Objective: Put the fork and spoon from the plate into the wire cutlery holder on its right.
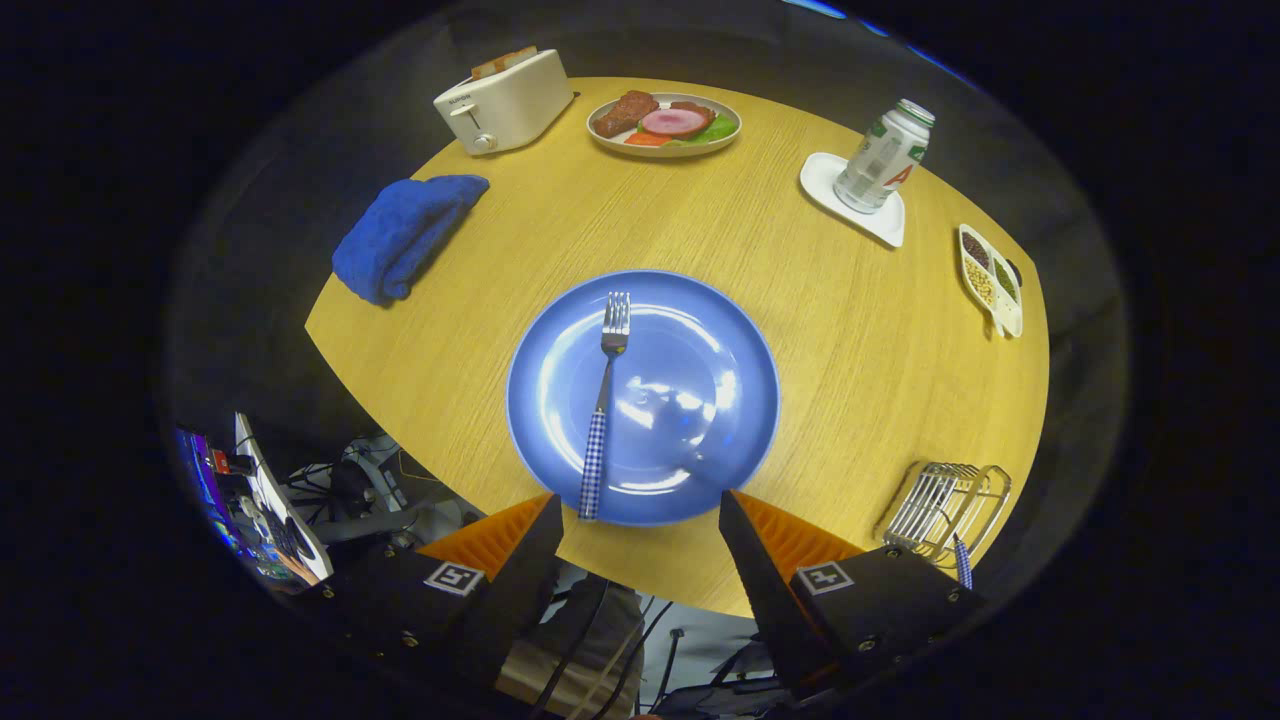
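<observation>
A blue plate [690, 340] lies on the round wooden table just ahead of my fingers. On it rests a fork [604, 400] with a blue checked handle, tines pointing away, handle end over the plate's near rim close to my left finger. The wire cutlery holder [945, 505] stands to the right of the plate, beside my right finger; a blue checked handle [962, 562] pokes out at its near side. My gripper [640, 510] hovers above the table's near edge, open, with nothing between the fingers.
Beyond the plate stand a white toaster [505, 100], a plate of food [664, 123] and a can on a white coaster [884, 155]. A blue cloth [405, 235] lies left, a divided snack dish [990, 280] right. Cables and equipment sit below the table's near-left edge.
</observation>
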`<control>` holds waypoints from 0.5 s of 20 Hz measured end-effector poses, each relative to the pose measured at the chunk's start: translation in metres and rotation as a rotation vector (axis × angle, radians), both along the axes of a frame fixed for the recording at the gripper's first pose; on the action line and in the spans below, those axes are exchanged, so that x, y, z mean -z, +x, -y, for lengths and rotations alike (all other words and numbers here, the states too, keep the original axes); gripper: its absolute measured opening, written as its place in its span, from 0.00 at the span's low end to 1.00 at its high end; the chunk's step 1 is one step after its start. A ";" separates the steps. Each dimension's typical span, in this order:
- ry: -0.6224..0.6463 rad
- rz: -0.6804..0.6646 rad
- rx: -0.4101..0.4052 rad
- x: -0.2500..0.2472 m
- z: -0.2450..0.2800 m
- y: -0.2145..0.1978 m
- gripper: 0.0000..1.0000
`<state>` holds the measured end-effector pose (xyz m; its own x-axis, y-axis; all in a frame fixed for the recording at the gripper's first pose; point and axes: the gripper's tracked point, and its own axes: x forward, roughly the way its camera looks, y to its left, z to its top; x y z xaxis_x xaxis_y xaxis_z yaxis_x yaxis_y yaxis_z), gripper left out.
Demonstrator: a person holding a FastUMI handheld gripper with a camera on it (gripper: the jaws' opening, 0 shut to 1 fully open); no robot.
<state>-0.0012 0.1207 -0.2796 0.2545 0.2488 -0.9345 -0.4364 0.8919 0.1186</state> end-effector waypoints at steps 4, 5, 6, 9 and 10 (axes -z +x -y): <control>-0.003 -0.050 0.010 0.019 -0.014 0.011 0.97; -0.006 -0.056 0.009 0.024 -0.016 0.013 0.97; -0.008 -0.061 0.010 0.027 -0.019 0.017 0.98; -0.009 -0.085 0.013 0.041 -0.028 0.020 0.98; -0.007 -0.092 0.014 0.046 -0.032 0.021 0.98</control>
<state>0.0199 0.1525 -0.3254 0.1711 0.2397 -0.9557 -0.4116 0.8986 0.1517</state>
